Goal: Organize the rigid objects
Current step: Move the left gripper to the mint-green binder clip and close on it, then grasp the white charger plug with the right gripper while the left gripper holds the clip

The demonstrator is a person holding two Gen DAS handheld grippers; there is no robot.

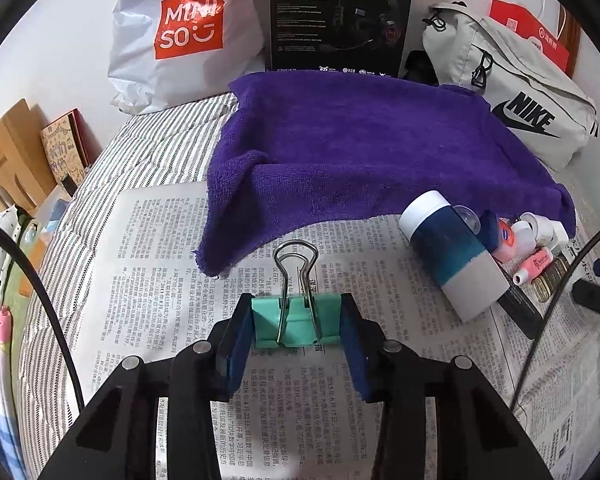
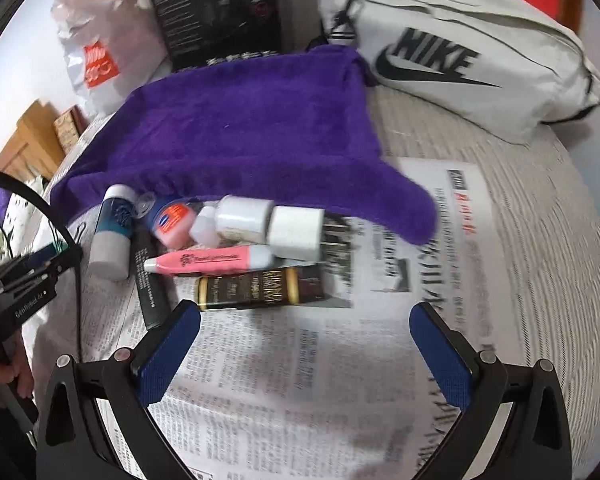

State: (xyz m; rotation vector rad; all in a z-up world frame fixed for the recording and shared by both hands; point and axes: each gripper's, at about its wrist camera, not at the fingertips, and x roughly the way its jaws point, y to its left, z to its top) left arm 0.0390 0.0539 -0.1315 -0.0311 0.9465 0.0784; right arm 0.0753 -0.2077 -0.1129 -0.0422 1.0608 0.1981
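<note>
My left gripper (image 1: pixel 296 322) is shut on a mint-green binder clip (image 1: pixel 296 320), held just above the newspaper (image 1: pixel 172 264), in front of a purple towel (image 1: pixel 360 148). To its right lies a cluster of small items: a teal-and-white bottle (image 1: pixel 444 248), a blue-capped jar (image 1: pixel 500 236), small white bottles (image 1: pixel 536 232) and a pink tube (image 1: pixel 534 266). My right gripper (image 2: pixel 304 336) is open and empty over the newspaper (image 2: pixel 300 380), just in front of a black-and-gold box (image 2: pixel 256 286), the pink tube (image 2: pixel 208 260), white bottles (image 2: pixel 268 224), the jar (image 2: pixel 170 220) and the teal bottle (image 2: pixel 114 228).
Behind the purple towel (image 2: pixel 240 132) stand a white Miniso bag (image 1: pixel 180 36), a black headset box (image 1: pixel 340 16) and a white Nike bag (image 1: pixel 516 96). A black flat strip (image 2: pixel 152 292) lies left of the box. Striped bedding (image 1: pixel 60 288) surrounds the newspaper. The left gripper (image 2: pixel 28 276) shows at the far left.
</note>
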